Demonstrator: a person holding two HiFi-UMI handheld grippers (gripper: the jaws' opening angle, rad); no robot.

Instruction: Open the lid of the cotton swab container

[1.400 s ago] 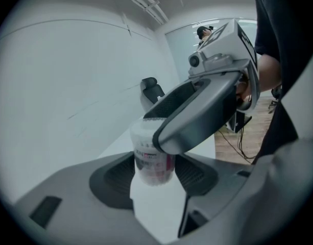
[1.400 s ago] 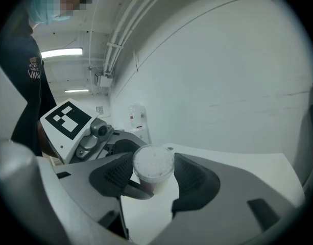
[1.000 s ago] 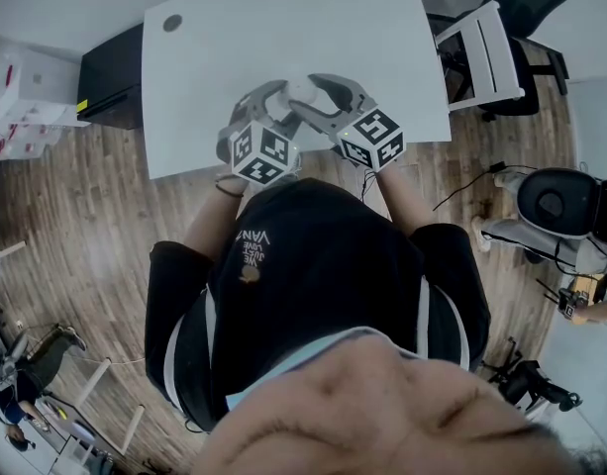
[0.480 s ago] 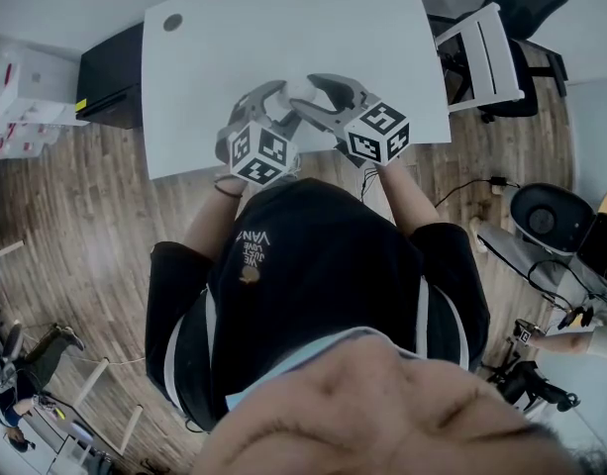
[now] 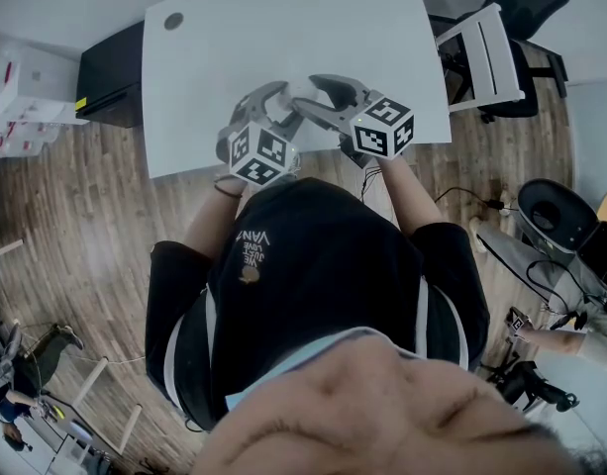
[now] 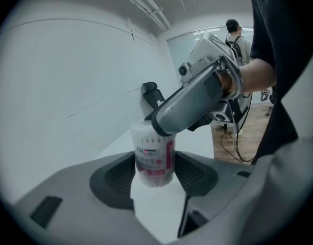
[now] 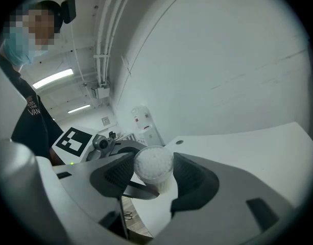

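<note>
Cotton swab container [image 6: 154, 156] sits clamped in the left gripper [image 6: 155, 180]. Both ribbed pads press the lower body and the pink label faces the camera. It stands upright between the jaws, at the near part of the white table [image 5: 283, 38], in front of the person. Can't tell if its base touches the tabletop or hangs just above it.

Right gripper [image 7: 153, 173] comes in from the other side and its jaws are closed narrow round the top end. In the right gripper view the round lid [image 7: 153, 162] fills the gap between the pads, with white swab tips packed behind the clear plastic. In the left gripper view one grey right jaw lies across the top of the container and hides the rim.

Head view: the two grippers meet tip to tip over the table, marker cubes toward the person; the container itself is hidden there.

Step, as I judge it: both grips are set, body held and lid held, and the lid looks not yet off. No gap is visible at the rim.

Next move likely calls for the left to keep the body fixed while the right pulls or twists the lid up and away. Which one depends on the cap type, not readable here. Risks are squeezing the thin wall and spilling swabs.
</note>
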